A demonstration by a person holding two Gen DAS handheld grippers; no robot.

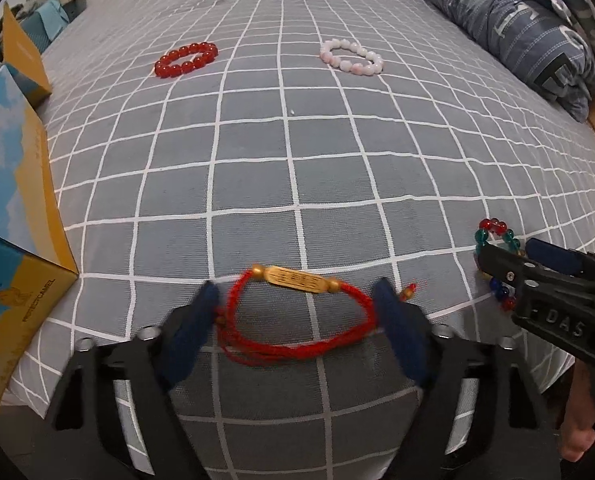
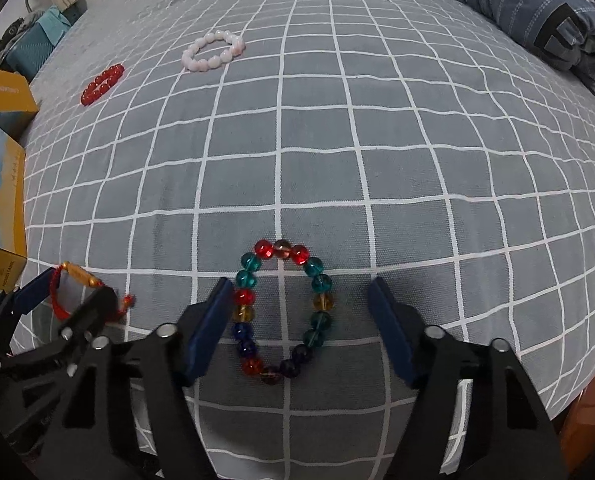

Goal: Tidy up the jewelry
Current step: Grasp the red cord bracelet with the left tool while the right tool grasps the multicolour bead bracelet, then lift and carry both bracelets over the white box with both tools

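The right gripper [image 2: 301,312] has its jaws wide apart around a bracelet of many-colored beads [image 2: 285,312] lying on the gray checked bed [image 2: 377,140], with a pink bracelet [image 2: 213,55] and a red bracelet [image 2: 103,83] far behind.

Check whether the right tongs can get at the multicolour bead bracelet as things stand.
Probably yes: the right tongs stand open around the bead bracelet on the bedspread, with nothing between them.
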